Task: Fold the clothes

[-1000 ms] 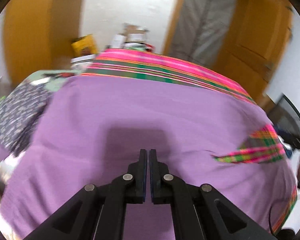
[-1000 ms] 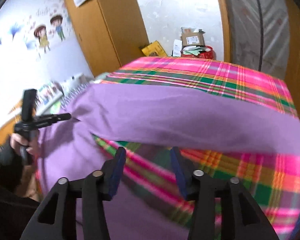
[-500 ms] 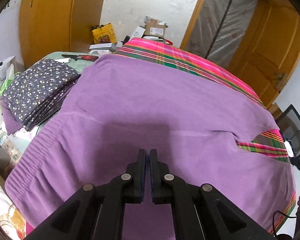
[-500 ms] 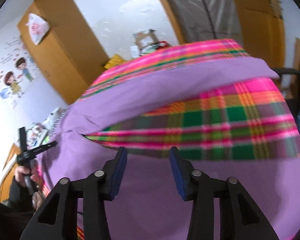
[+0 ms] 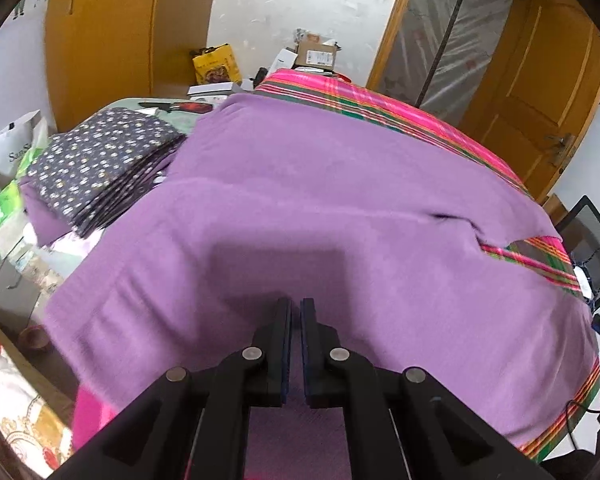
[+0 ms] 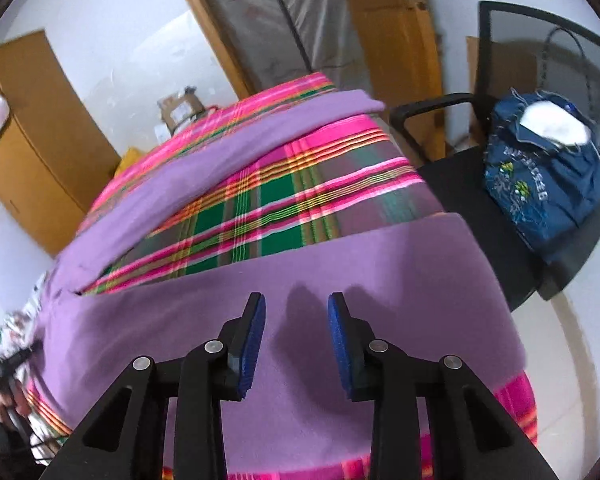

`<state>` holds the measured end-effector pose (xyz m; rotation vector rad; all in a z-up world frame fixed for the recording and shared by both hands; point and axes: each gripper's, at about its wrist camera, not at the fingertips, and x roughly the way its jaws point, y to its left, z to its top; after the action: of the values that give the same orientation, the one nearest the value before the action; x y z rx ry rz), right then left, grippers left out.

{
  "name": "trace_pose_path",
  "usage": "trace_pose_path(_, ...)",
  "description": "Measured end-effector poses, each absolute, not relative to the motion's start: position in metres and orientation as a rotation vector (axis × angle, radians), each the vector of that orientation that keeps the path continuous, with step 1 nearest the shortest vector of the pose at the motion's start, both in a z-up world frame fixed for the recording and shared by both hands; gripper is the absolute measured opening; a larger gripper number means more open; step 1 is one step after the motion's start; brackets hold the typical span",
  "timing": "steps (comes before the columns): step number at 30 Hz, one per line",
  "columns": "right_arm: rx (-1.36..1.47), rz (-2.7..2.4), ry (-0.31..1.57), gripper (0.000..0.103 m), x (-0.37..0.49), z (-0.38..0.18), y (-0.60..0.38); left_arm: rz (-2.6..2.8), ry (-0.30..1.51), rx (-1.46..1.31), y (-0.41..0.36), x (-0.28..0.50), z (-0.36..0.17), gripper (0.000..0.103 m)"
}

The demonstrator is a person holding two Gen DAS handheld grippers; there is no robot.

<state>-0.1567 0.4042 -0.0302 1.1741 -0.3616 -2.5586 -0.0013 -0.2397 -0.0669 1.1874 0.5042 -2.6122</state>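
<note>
**A:** Start nearest. What are the two grippers doing?

**B:** The left gripper hangs over the purple cloth with its jaws pressed almost together, only a thin slit between the pads and nothing pinched in it. The right gripper stands half spread above the same cloth; its jaws have just been closing, and no fold lies between the blue pads. Its shadow falls on the fabric just ahead of the fingertips.

**A:** And the cloth itself?

**B:** It is spread wide over a surface covered by a pink and green plaid cover. In the right wrist view a wedge of plaid shows between two purple edges: the near part under the gripper and a narrower purple band running across farther back. In the left wrist view the cloth covers nearly everything, with a small slit of plaid at the right.

**A:** What lies beside it?

**B:** To the left, a folded stack of dark flower-print fabric. To the right, a black mesh chair with a blue bag on its seat.

**A:** Farther off?

**B:** A wooden wardrobe, cardboard boxes against the white wall, a yellow bag, and a wooden door.
</note>
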Motion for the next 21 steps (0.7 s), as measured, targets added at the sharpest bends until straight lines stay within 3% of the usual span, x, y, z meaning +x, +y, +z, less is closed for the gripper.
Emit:
trace_pose_path(16,1.066,-2.27,-0.257,0.034,-0.156,-0.023,0.299,-2.469,0.578,1.06,-0.266,0.089,-0.059,0.004)
trace_pose_path(18,1.058,-2.246,-0.253,0.034,-0.153,-0.022,0.289,-2.425,0.669,0.998,-0.283,0.096,-0.059,0.007)
trace_pose_path(20,1.049,-2.22,-0.256,0.034,-0.15,-0.022,0.279,-2.395,0.773,0.944,-0.299,0.101,-0.06,0.024)
trace_pose_path(21,1.047,-2.209,-0.257,0.034,-0.148,-0.023,0.275,-2.378,0.833,0.92,-0.308,0.102,-0.062,0.025)
